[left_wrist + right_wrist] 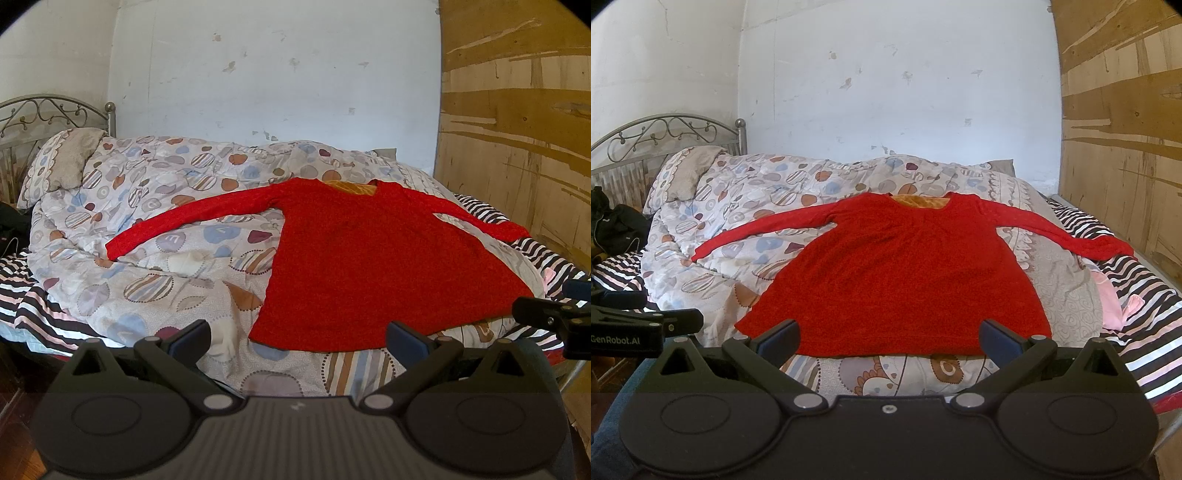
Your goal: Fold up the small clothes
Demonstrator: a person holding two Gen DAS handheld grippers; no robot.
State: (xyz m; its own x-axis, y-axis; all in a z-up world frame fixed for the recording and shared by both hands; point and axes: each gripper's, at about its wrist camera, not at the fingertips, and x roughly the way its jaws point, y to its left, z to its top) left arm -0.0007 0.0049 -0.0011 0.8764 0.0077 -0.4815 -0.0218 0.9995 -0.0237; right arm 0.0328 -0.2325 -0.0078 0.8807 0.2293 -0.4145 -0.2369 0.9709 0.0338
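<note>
A red long-sleeved top (369,266) (897,280) lies flat on the patterned duvet (147,221) (746,206), both sleeves spread out sideways and its orange inner collar at the far end. My left gripper (297,341) hovers open just short of the hem, near its left corner. My right gripper (888,339) is open too, centred over the hem edge with nothing between its fingers. The right gripper's tip (546,314) pokes in at the right edge of the left wrist view. The left gripper's side (646,325) shows at the left edge of the right wrist view.
A metal headboard (665,136) and pillow (62,162) stand at the far left. A striped sheet (1137,295) lies under the duvet, with a pink cloth (1115,302) at the right. A wooden board (517,110) lines the right wall. Dark items (617,225) sit at the left.
</note>
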